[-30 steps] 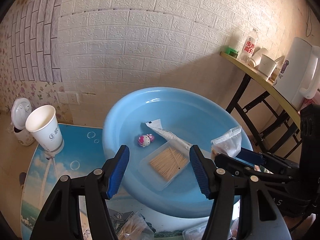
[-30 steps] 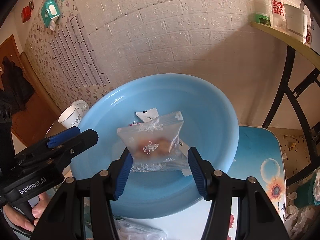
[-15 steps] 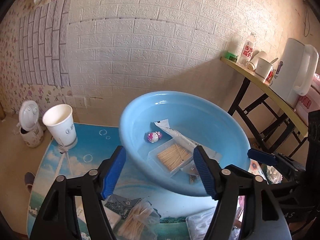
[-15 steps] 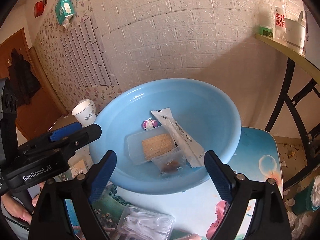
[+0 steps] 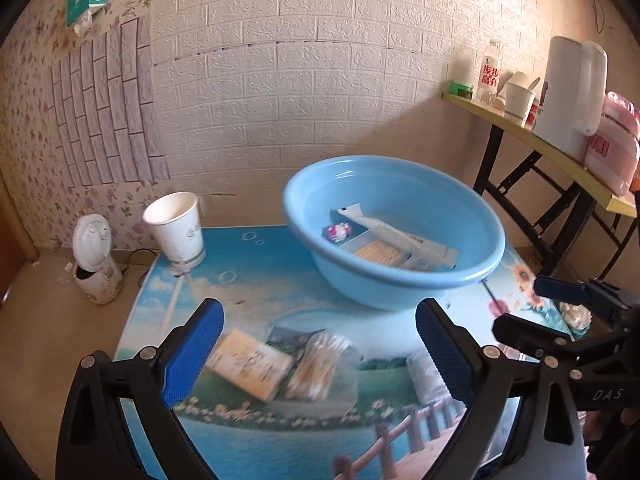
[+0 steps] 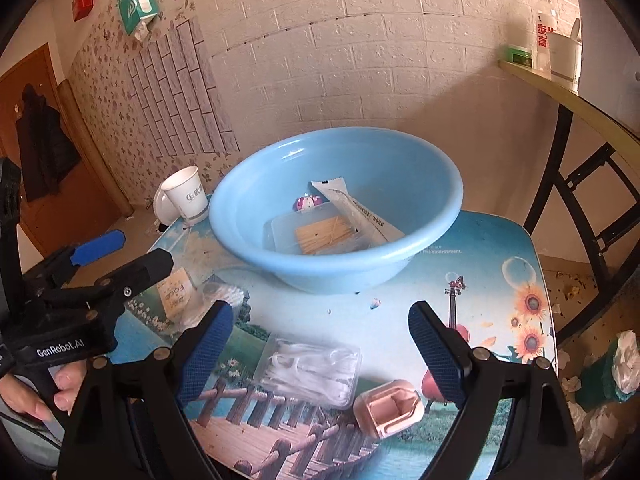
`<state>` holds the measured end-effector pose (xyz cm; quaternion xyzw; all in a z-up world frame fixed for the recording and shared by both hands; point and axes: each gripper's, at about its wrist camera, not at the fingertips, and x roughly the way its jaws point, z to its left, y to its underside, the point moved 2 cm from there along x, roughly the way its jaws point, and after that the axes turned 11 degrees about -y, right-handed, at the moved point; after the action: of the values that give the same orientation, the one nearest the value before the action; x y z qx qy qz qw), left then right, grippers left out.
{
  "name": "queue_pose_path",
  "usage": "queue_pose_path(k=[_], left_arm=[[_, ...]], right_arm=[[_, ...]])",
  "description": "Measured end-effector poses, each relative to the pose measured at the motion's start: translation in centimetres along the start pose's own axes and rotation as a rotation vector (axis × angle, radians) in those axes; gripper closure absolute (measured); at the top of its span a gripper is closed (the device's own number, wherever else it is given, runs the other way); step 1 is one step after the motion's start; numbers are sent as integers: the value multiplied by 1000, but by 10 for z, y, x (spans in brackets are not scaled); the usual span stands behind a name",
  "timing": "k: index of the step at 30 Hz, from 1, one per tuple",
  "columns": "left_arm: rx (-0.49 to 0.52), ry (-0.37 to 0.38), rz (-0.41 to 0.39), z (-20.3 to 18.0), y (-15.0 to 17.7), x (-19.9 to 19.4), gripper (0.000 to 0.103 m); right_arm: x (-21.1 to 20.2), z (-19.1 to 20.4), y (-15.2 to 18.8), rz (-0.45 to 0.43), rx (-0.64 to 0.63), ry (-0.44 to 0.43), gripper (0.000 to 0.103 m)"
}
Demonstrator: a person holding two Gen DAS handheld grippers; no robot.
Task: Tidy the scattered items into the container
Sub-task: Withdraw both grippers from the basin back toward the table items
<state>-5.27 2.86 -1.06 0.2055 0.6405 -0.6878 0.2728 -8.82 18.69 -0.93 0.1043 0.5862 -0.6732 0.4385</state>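
Note:
The blue basin (image 5: 396, 280) (image 6: 340, 276) stands at the back of the picture-printed table. In it lie a clear toothpick box (image 6: 320, 234), a long white packet (image 6: 360, 212) and a small pink toy (image 5: 339, 231). My left gripper (image 5: 318, 320) hangs in front of the basin, its jaws opening with nothing between them. Below it lie a beige packet (image 5: 252, 364) and a clear bag of sticks (image 5: 320, 368). My right gripper (image 6: 320, 316) is open and empty above a clear floss-pick box (image 6: 312, 368) and a small pink case (image 6: 390, 408).
A paper cup (image 5: 176, 224) stands at the table's back left corner. A white appliance (image 5: 94, 264) sits on the floor beyond it. A side table with a kettle (image 5: 572, 92) is at the right. Crumpled paper (image 6: 624, 360) litters the floor by the table's right edge.
Both grippers drew back from over the basin to the table's front. The right one let go of a clear snack bag, which dropped into the basin. Both jaws opened wider.

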Motion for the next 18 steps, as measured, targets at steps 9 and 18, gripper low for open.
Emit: queue_pose_path(k=[9, 18], left_arm=[[-20, -19, 8, 18, 28, -25, 1], [2, -26, -29, 19, 39, -40, 0]], right_arm=[[-21, 25, 25, -30, -48, 49, 0], [-32, 39, 45, -72, -39, -18, 0]])
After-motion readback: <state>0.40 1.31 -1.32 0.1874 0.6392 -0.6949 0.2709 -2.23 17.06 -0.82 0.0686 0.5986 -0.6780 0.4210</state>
